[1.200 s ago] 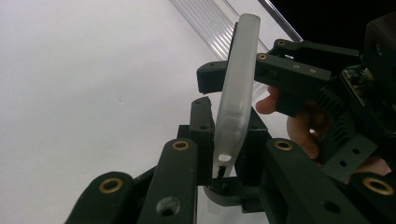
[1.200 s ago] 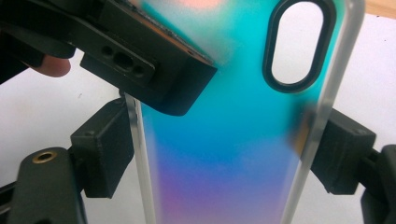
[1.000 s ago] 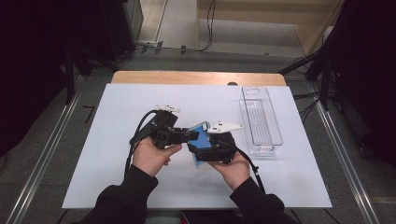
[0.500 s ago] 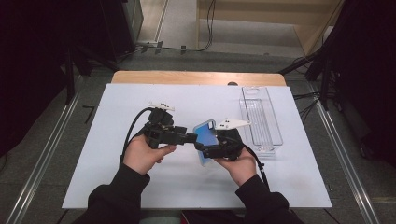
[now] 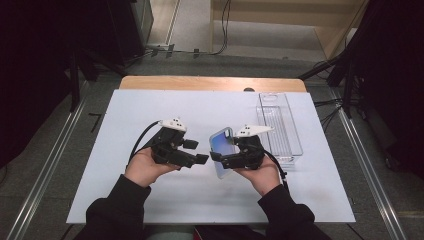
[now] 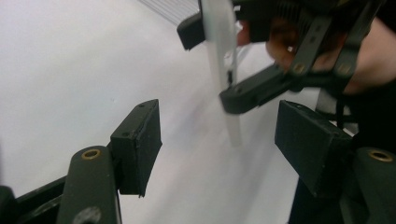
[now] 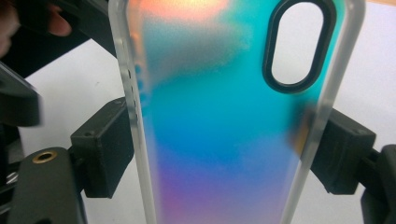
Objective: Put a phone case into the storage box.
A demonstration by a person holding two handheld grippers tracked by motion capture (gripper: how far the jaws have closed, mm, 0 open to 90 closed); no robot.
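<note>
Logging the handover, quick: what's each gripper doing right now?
Left gripper: open, jaws just opened, nothing between them.
Right gripper: closed on the phone case, gripping its two long edges.

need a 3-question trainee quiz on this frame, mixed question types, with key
1. True or false: the left hand-held gripper grips the phone case.
2. What presses on the case's two long edges? A) right hand-held gripper B) a bare hand C) nothing
3. On which side of the white mat does the clear tray sit in the high view?

Key: 1 false, its jaws have just been opening and nothing is between them; 2 A; 3 right.
</note>
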